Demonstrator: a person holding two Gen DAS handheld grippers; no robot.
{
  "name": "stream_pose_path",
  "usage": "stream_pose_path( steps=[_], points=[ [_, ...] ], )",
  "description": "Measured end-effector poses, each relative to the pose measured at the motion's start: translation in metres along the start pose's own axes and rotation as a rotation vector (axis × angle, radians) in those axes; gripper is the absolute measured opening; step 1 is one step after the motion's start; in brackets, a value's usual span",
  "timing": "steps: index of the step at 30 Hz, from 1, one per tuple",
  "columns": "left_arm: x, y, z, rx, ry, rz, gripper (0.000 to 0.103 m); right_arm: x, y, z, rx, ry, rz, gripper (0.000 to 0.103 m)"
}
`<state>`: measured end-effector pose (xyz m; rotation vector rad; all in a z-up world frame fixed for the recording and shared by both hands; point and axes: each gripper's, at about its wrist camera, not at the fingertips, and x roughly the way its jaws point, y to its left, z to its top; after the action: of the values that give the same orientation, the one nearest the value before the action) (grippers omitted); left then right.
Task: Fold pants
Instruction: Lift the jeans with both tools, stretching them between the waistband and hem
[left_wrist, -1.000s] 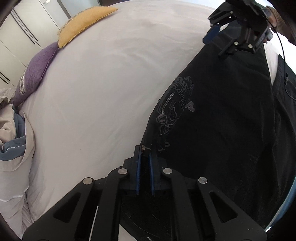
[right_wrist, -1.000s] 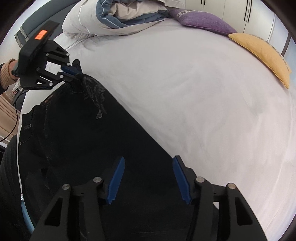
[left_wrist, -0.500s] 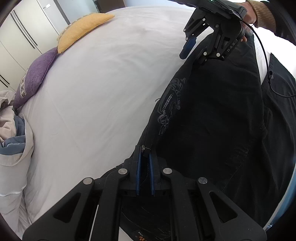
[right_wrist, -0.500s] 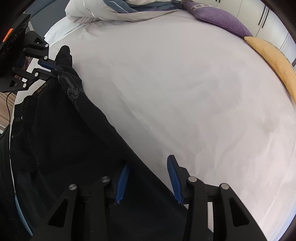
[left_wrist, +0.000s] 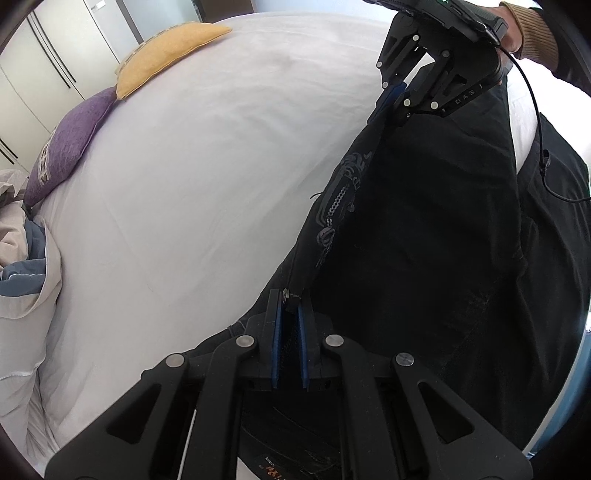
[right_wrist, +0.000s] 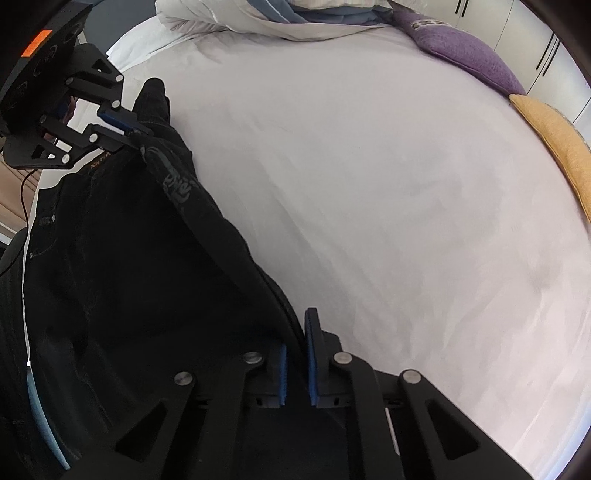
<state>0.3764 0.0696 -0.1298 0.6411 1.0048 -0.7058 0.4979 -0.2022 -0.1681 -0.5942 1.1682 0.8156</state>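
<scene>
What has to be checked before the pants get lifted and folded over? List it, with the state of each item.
1. Left gripper shut on the black pants: ok.
2. Right gripper, whose jaws have just been closing, has the pants' edge between its pads: ok.
3. Both grips on the same long edge: ok.
4. Bed sheet beyond the pants free for the fold: ok.
5. Purple cushion and yellow cushion clear of the pants: ok.
6. Layers under the pants lying flat: cannot tell.
</scene>
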Motion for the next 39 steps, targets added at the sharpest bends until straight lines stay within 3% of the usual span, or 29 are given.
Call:
stream_pose_path(
  steps=[6,21,24,34,39],
  points=[
    [0.004,0.005,-0.001,-0.032,0.009,-0.007,0.007,-0.002,0.011,-0.004,-0.026,0.017,-0.019,0.008],
    [-0.008,0.005,-0.006,-0.08,-0.014,-0.007,0.006,-0.053,0.063,-0.032,-0.022,-0.066,-0.117,0.003],
    [-0.01,0.001,-0.011,-0.083,-0.01,-0.011,0.006,-0.041,0.093,-0.026,-0.04,-0.062,-0.128,0.003],
    [-0.018,-0.035,-0.041,-0.09,0.0,-0.052,0.006,-0.055,0.161,-0.053,-0.011,-0.093,-0.11,0.003],
    [-0.019,-0.062,-0.061,-0.036,0.03,-0.053,0.006,-0.041,0.198,-0.07,-0.074,-0.04,-0.124,0.003]
  ],
)
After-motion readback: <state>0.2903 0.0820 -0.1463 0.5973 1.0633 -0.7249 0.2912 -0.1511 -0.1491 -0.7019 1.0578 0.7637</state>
